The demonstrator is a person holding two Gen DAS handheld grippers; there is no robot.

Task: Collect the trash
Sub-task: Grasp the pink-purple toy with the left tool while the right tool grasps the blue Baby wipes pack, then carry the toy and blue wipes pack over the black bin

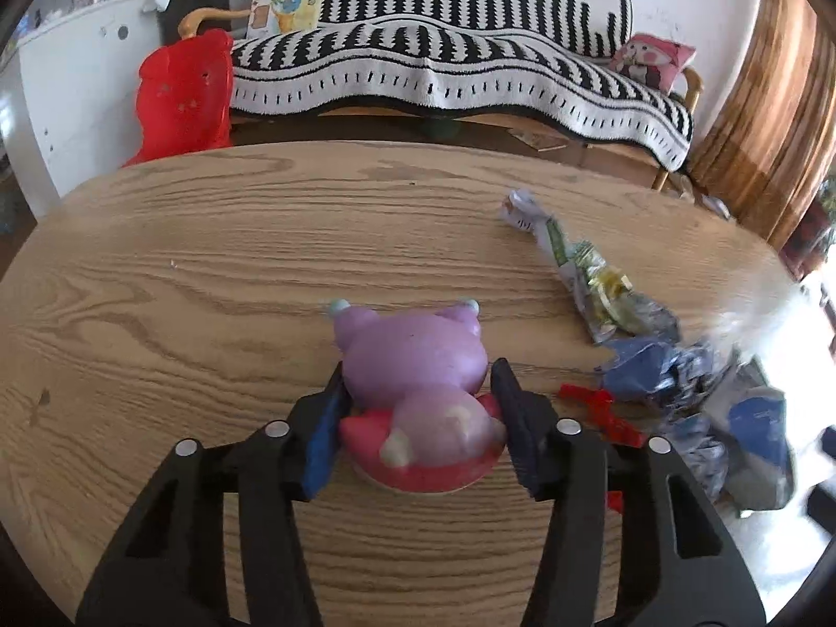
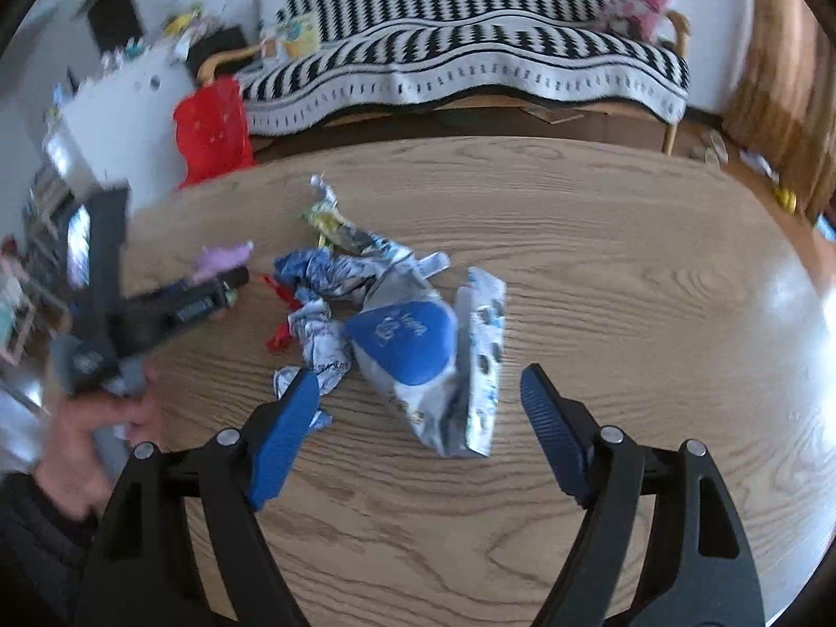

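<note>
A purple and pink cat-shaped toy (image 1: 413,355) stands on the wooden table (image 1: 209,261). My left gripper (image 1: 418,371) is shut on it, a pad pressing each side. To its right lies a heap of crumpled blue and white wrappers (image 1: 679,366), a twisted green and yellow wrapper (image 1: 590,271) and a red scrap (image 1: 601,407). In the right wrist view my right gripper (image 2: 418,373) stands open, a blue and white snack bag (image 2: 402,339) lying just beyond its fingertips, untouched. The left gripper (image 2: 230,282) and the hand (image 2: 89,433) holding it show at the left there.
Beyond the table's far edge are a sofa under a black and white striped blanket (image 1: 444,62), a red plastic bag (image 1: 183,94) and a white cabinet (image 1: 78,78). A curtain (image 1: 757,104) hangs at the right. Bare wood (image 2: 653,287) lies right of the wrappers.
</note>
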